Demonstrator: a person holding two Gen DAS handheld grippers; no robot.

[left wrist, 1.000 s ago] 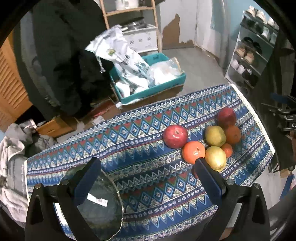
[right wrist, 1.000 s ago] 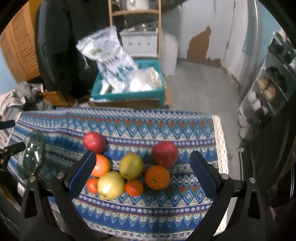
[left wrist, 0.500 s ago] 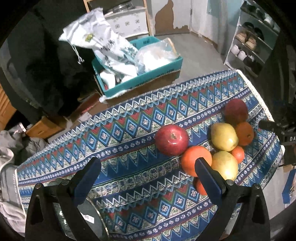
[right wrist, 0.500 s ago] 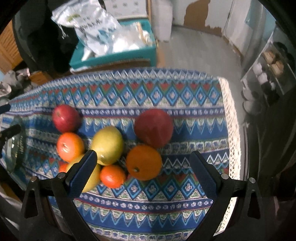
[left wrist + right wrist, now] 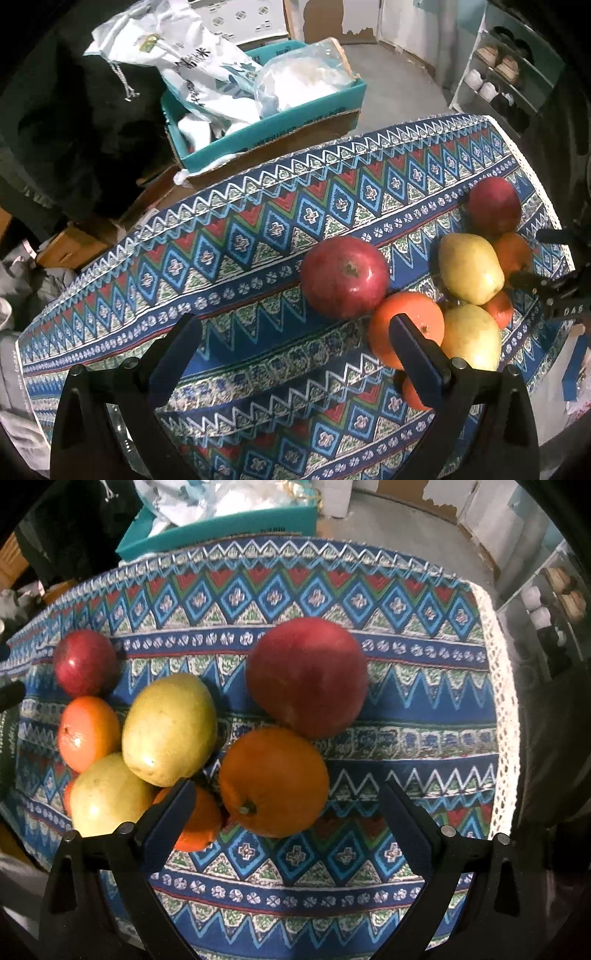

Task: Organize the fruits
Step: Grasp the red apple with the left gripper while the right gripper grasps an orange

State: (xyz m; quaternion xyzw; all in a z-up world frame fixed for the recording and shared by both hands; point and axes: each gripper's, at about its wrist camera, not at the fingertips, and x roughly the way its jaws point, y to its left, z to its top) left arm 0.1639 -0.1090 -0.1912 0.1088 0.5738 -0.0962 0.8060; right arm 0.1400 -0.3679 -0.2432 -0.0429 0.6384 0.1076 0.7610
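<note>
The fruit sits in a tight cluster on the right end of the cloth (image 5: 424, 709). In the right wrist view a big red apple (image 5: 306, 675) touches the large orange (image 5: 273, 781) just below it; beside them lie two smooth yellow-green pears (image 5: 170, 729) (image 5: 109, 799), one against the other, with a small orange (image 5: 195, 818) tucked under the left finger (image 5: 166, 825). A second orange (image 5: 86, 733) and a smaller glossy apple (image 5: 85, 662) sit at the cluster's left edge.

Compared with a second ago, both cameras have come in lower and closer: the fruit fills far more of each view, and the glass plate seen earlier by the left gripper is now almost out of frame.

The right gripper (image 5: 284, 830) is spread wide and empty, its span bracketing the large orange from above. The left gripper (image 5: 295, 354) is also wide and empty, over bare cloth, its right finger overlapping an orange (image 5: 406, 332); whether it touches is hard to tell.

The cloth is woven, with blue, red and green zigzags and a white lace edge. Behind it stands a teal box (image 5: 280, 125) of crinkled bags.
</note>
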